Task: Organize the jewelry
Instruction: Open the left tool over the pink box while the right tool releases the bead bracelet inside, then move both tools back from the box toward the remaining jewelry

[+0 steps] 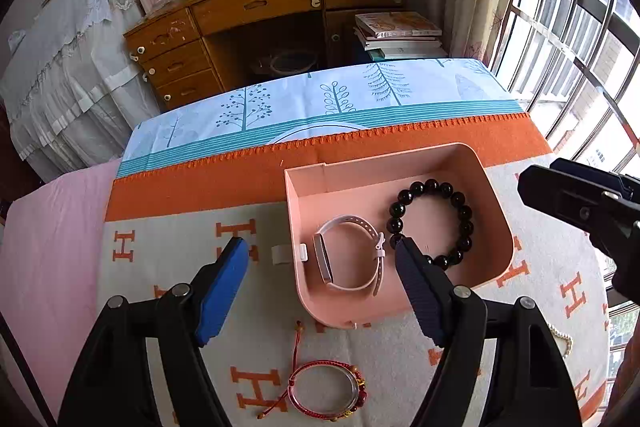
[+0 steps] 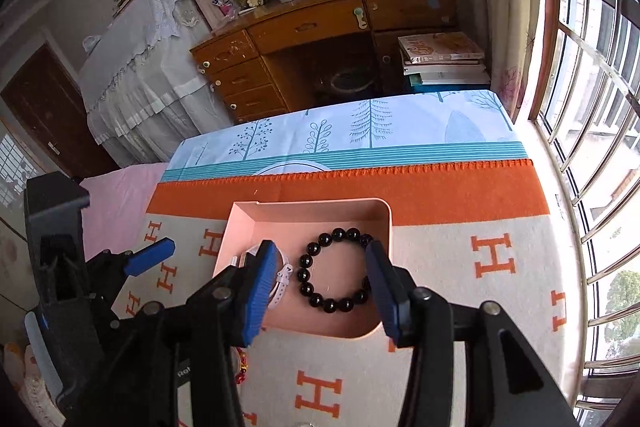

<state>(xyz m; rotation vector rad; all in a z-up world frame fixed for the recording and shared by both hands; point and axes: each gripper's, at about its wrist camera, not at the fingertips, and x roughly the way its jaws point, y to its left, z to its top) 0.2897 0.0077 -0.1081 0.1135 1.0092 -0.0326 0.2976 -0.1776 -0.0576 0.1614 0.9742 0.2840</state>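
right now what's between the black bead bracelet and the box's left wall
The pale pink watch lies there inside the pink box, beside the black bead bracelet; the left wrist view shows it best.

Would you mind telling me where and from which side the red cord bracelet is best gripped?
I'd take the red cord bracelet from above, pinching its ring across the far rim; it lies flat on the blanket, so only the thin hoop offers purchase. The left gripper stands open.
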